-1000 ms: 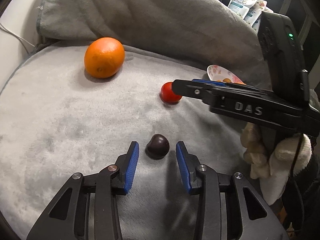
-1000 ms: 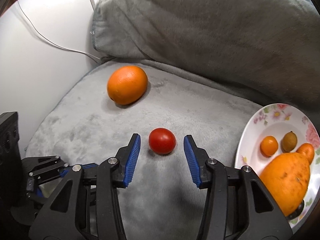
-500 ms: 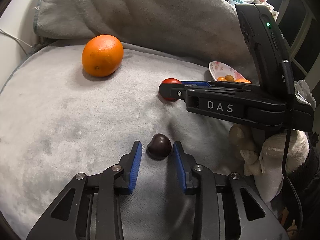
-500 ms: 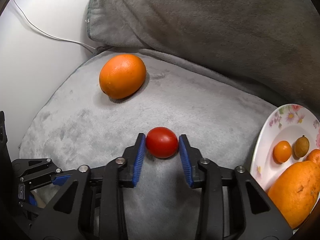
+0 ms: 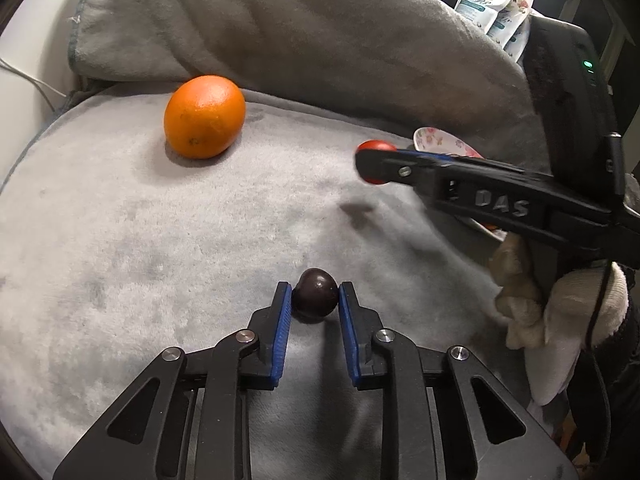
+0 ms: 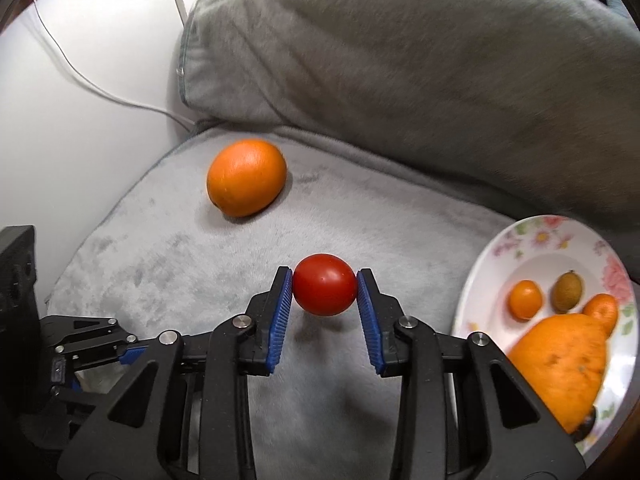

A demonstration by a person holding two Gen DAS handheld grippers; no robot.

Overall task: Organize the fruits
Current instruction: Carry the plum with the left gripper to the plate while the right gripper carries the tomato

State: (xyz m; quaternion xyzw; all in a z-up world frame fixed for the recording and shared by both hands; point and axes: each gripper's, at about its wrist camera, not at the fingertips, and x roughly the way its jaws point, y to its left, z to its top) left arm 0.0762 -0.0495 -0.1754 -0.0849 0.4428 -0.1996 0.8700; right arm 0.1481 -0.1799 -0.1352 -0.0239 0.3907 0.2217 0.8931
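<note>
My left gripper [image 5: 314, 300] is shut on a small dark plum [image 5: 315, 293] that rests on the grey cushion [image 5: 120, 220]. My right gripper [image 6: 325, 286] is shut on a red tomato [image 6: 325, 285] and holds it lifted above the cushion; it shows in the left wrist view [image 5: 374, 162] at the right. A large orange [image 5: 204, 117] lies at the back left of the cushion, also in the right wrist view [image 6: 247, 177]. A floral plate [image 6: 532, 240] at the right holds several orange fruits and a small brown one.
A grey pillow [image 6: 400, 60] stands behind the cushion. A white wall with a thin cable [image 6: 100, 92] is at the left. Printed pouches [image 5: 488, 4] stand behind the pillow at the far right.
Both grippers closed on their fruits. The right gripper lifted the tomato off the cushion and shifted it toward the plate. The left one closed on the plum, which stays on the cushion.
</note>
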